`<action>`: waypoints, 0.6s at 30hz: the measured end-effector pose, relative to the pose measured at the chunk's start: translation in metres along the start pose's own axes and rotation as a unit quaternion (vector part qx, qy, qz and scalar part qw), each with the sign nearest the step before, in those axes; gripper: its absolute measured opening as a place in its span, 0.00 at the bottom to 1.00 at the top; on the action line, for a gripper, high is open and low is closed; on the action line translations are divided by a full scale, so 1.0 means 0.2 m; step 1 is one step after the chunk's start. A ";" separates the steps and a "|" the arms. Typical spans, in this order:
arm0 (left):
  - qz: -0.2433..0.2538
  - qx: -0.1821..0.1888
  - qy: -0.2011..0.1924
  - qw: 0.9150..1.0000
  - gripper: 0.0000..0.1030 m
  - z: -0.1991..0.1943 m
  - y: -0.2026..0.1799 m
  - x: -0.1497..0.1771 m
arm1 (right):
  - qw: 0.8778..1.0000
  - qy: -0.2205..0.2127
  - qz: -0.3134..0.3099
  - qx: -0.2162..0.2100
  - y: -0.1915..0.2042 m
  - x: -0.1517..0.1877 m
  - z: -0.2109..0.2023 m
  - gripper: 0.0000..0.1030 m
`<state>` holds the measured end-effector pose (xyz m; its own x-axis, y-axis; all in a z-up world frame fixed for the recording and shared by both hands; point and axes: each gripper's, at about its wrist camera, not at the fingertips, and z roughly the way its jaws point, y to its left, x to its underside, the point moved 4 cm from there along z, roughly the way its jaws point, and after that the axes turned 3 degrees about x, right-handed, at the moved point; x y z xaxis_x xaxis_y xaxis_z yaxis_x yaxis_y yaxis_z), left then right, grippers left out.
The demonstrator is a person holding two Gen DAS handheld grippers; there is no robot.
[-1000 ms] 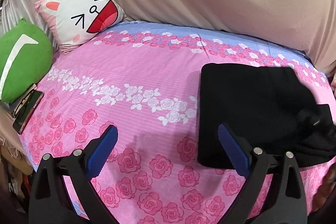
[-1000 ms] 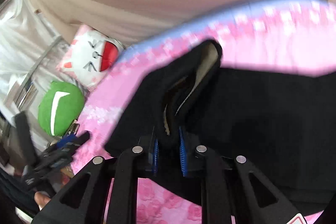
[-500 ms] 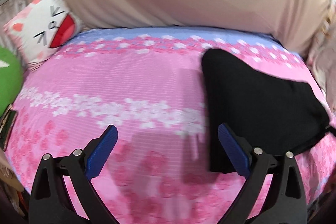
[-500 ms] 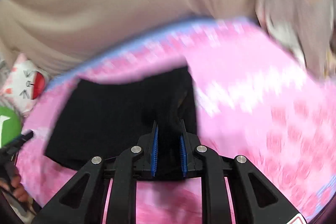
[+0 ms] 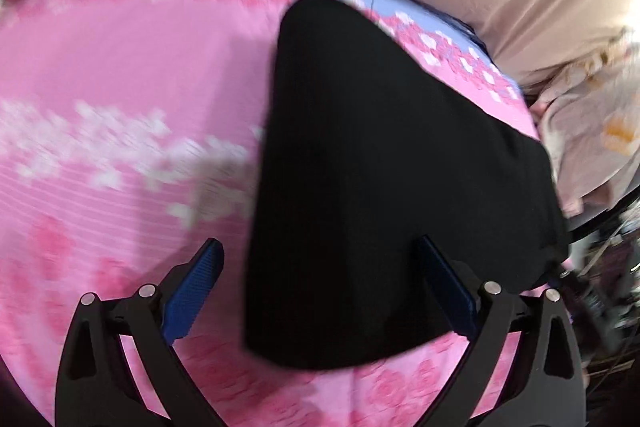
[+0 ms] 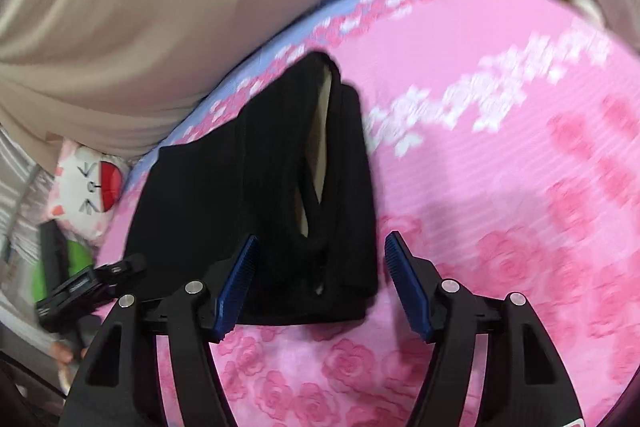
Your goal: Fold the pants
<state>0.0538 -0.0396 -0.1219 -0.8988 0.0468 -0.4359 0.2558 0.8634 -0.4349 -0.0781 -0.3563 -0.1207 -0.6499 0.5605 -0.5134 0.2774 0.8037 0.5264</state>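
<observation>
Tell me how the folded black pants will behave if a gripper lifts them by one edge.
The black pants look like soft fabric, so they would probably droop and unfold. The layers gape open at the waistband, so they may slide apart. On the pink sheet, a push would likely bunch them.

Bright, even light; motion blur, fisheye-warped edges.

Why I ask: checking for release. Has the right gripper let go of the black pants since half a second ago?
Yes. The right gripper now has its jaws spread either side of the black pants, which lie on the pink floral bedsheet.
</observation>
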 end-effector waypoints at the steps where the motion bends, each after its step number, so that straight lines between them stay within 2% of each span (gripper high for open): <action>1: -0.004 0.019 -0.006 1.000 0.92 0.02 0.00 -0.01 | 1.000 0.007 0.014 -0.012 -0.01 0.00 0.04 0.66; 2: -0.001 0.020 -0.020 1.000 0.73 0.01 0.01 -0.03 | 1.000 0.001 0.021 -0.020 -0.01 0.00 0.05 0.67; 3: -0.003 0.033 -0.015 0.999 0.68 0.02 0.01 -0.03 | 1.000 -0.005 0.020 -0.023 0.01 -0.01 0.06 0.63; 4: -0.012 0.041 -0.016 0.999 0.56 0.01 0.02 -0.04 | 1.000 -0.003 0.017 -0.022 0.02 -0.01 0.07 0.43; 5: -0.014 0.055 -0.018 0.998 0.41 -0.02 0.03 -0.05 | 1.000 -0.003 0.013 -0.028 0.04 -0.02 0.07 0.37; 7: -0.004 0.063 -0.033 0.997 0.31 -0.12 0.03 -0.06 | 0.999 -0.011 -0.004 -0.046 0.13 -0.03 0.02 0.32; 10: 0.009 0.067 -0.042 0.997 0.30 -0.30 0.03 -0.02 | 0.995 -0.026 -0.043 -0.083 0.30 -0.03 -0.12 0.31; 12: 0.028 0.043 -0.046 0.998 0.31 -0.42 0.05 0.05 | 0.993 -0.023 -0.070 -0.089 0.36 0.01 -0.18 0.32; 14: 0.045 0.011 -0.036 0.998 0.42 -0.44 0.08 0.12 | 0.993 0.003 -0.087 -0.074 0.37 0.11 -0.14 0.38; 15: 0.047 -0.013 -0.027 0.998 0.45 -0.42 0.12 0.16 | 0.994 0.018 -0.091 -0.062 0.35 0.15 -0.10 0.45; 16: 0.050 -0.043 -0.019 0.998 0.52 -0.38 0.15 0.20 | 0.994 0.041 -0.099 -0.010 0.30 0.22 -0.01 0.57; 17: 0.048 -0.060 -0.026 0.997 0.63 -0.37 0.18 0.23 | 0.994 0.047 -0.100 0.015 0.26 0.25 0.02 0.61; 18: 0.045 -0.068 -0.037 0.996 0.66 -0.39 0.18 0.23 | 0.995 0.041 -0.090 0.007 0.23 0.27 0.02 0.61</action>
<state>-0.0064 0.0334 -0.0968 -0.8448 0.0944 -0.5266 0.2786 0.9180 -0.2823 -0.0974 -0.2888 -0.1259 -0.7449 0.3890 -0.5420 0.1598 0.8928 0.4211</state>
